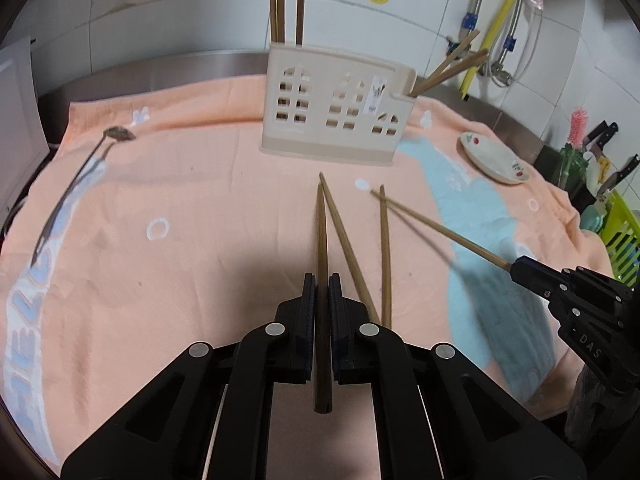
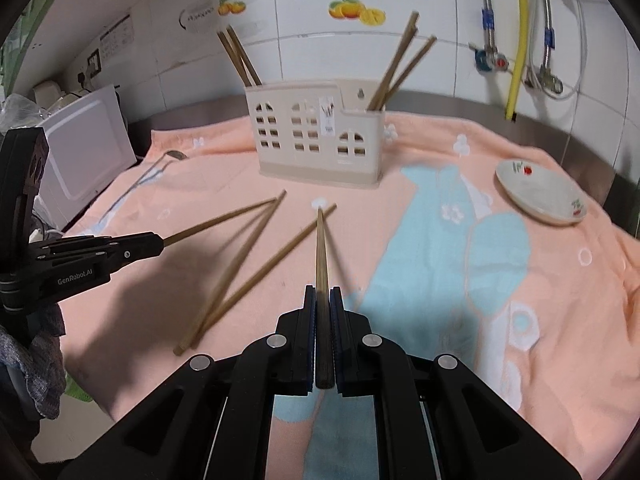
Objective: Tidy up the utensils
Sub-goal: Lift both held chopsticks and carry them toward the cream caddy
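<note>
The left gripper (image 1: 320, 280) is clamped on a slim brown wooden chopstick (image 1: 321, 248), squared at the thick end and tapering to a point aimed at the beige plastic utensil holder with window-shaped cutouts (image 1: 336, 108). The right gripper (image 2: 323, 292) pinches a matching second chopstick (image 2: 321, 248) the same way. Two more loose chopsticks (image 2: 240, 276) lie crossed on the peach towel with pale blue patches (image 1: 200, 208) between the grippers and the holder. Other chopsticks stand in the holder's end compartments. A metal spoon (image 1: 76, 184), somewhat blurred, seems to rest flat at the towel's left edge; a small white dish with red fruit print (image 2: 540, 196) sits on the right.
</note>
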The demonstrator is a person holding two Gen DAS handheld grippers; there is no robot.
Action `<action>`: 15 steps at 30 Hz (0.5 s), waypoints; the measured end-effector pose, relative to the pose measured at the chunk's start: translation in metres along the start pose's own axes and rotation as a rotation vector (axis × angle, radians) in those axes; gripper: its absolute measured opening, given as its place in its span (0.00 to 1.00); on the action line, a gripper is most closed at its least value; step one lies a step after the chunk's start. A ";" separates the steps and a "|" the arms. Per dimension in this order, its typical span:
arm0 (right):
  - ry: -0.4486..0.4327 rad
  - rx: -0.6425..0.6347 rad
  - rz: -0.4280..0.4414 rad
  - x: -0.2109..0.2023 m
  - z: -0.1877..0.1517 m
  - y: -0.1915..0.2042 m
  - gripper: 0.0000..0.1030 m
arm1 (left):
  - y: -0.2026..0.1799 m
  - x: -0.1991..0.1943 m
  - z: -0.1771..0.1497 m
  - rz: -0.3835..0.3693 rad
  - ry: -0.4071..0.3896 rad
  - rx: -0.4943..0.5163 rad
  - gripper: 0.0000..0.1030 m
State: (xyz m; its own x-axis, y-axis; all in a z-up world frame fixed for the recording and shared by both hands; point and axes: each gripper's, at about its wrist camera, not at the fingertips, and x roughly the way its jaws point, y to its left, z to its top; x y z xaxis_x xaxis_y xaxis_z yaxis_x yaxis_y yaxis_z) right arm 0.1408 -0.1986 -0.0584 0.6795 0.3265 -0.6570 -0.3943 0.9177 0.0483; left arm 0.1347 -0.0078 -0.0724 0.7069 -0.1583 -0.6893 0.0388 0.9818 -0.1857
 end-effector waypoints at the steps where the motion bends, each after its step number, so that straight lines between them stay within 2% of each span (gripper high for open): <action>1: -0.008 -0.004 0.000 -0.003 0.003 0.000 0.07 | -0.001 -0.005 0.003 -0.002 -0.012 0.004 0.05; 9: -0.071 -0.024 0.007 -0.019 0.030 0.002 0.07 | -0.005 -0.031 0.028 -0.031 -0.080 0.027 0.05; 15: -0.099 -0.046 0.019 -0.023 0.052 0.007 0.07 | -0.008 -0.035 0.042 -0.035 -0.094 0.052 0.05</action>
State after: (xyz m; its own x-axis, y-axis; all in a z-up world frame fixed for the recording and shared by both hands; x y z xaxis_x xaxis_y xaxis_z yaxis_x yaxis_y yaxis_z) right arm 0.1544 -0.1881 -0.0043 0.7286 0.3661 -0.5790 -0.4336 0.9008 0.0240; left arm 0.1389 -0.0055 -0.0175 0.7677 -0.1843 -0.6138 0.0993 0.9804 -0.1702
